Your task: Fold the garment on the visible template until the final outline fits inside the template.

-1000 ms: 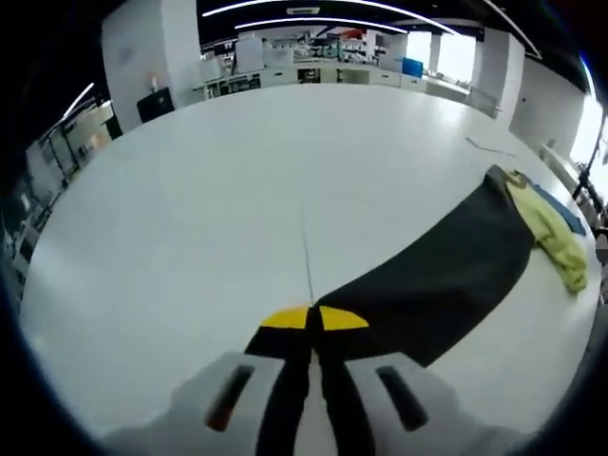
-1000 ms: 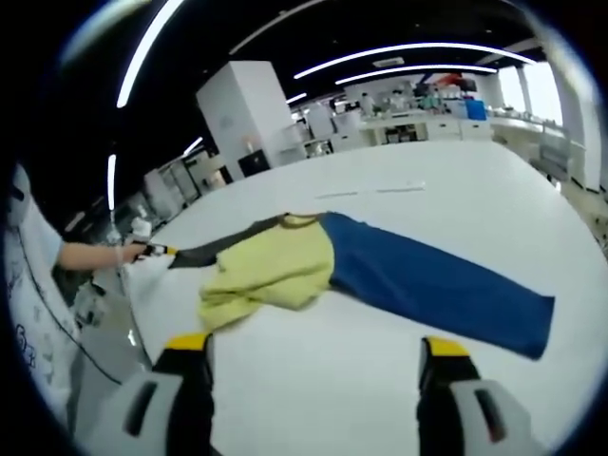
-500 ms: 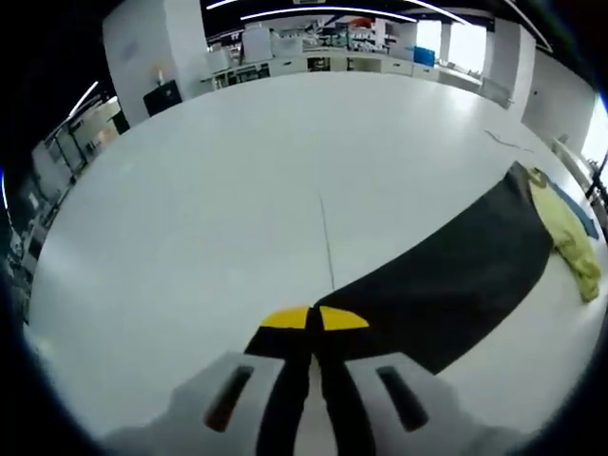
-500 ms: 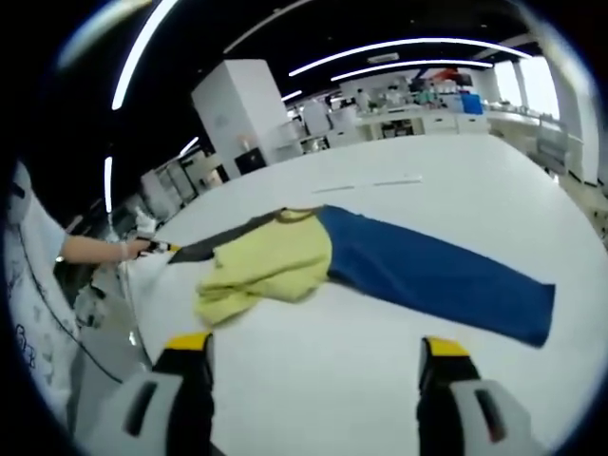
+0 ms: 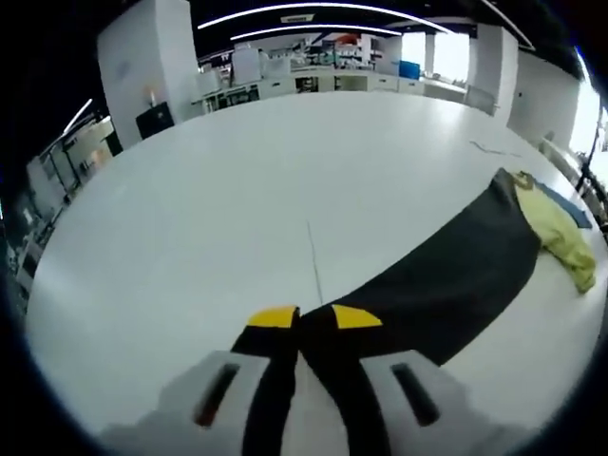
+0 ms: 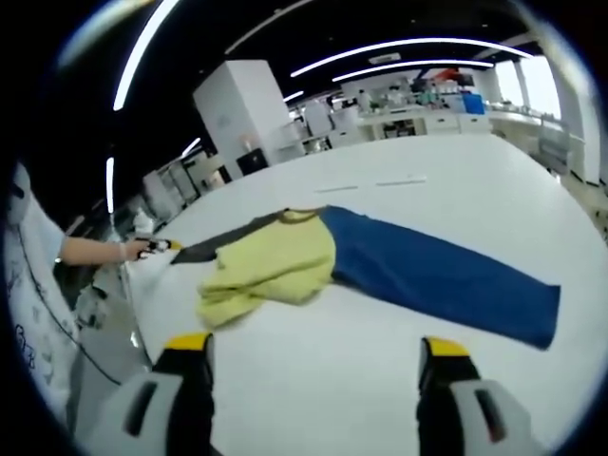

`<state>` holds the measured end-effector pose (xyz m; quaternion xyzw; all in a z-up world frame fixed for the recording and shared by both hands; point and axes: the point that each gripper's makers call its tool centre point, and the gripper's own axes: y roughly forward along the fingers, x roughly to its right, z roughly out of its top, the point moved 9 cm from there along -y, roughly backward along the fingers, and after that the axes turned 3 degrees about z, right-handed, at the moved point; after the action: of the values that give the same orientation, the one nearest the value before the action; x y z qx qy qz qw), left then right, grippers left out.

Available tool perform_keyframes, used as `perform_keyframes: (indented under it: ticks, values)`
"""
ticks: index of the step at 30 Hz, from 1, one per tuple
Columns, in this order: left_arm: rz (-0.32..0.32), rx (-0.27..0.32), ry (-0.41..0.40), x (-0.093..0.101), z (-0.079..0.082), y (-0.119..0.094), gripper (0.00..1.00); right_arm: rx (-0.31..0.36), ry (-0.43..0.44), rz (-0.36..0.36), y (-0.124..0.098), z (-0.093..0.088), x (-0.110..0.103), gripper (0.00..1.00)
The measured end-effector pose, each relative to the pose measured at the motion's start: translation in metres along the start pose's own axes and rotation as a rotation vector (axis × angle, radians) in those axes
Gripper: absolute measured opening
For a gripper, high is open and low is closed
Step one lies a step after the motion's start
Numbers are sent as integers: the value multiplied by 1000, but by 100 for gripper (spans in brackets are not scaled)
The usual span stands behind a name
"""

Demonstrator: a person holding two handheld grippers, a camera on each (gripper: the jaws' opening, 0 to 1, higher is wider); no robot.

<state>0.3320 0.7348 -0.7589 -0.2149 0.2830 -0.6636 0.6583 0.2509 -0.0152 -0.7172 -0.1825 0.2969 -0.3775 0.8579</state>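
In the left gripper view, the left tongs (image 5: 315,317) are being held nearly closed, their yellow tips just apart, with the end of the black sleeve (image 5: 437,285) lying at the tips — whether the cloth is being pinched cannot be told from this angle. The sleeve is stretching away toward 2 o'clock across the white bench (image 5: 237,190), where it is being met by the bunched yellow body of the garment (image 5: 560,237). A thin line (image 5: 312,252) is seen running on the bench toward 12 o'clock from the tips.

In the right gripper view, the right tongs (image 6: 312,350) are being held wide apart above the bench (image 6: 456,180), nothing between them. The garment (image 6: 271,266) is lying flat toward 12 o'clock — yellow middle crumpled, blue sleeve (image 6: 446,285) spread toward 3 o'clock, black sleeve toward 9 o'clock, where a hand (image 6: 119,251) is holding the other tongs at its end.
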Motion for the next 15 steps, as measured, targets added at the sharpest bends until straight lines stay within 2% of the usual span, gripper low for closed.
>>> perform_keyframes:
  ticks: [3,5,6,8,10,15]
  values:
    - [-71,51,46,10,7,-6,33,2,-3,9,1,0,-1,89]
    - [-147,82,83,20,9,-8,47,4,-5,15,2,0,-1,89]
    - [-189,109,127,25,10,-9,53,6,-5,18,2,1,-2,89]
    - [-220,102,145,33,11,-14,66,11,-6,25,2,1,-4,90]
    - [-268,136,156,44,16,-20,74,14,-6,30,2,1,-6,90]
    - [-362,155,187,62,21,-29,92,21,-10,36,3,3,-8,90]
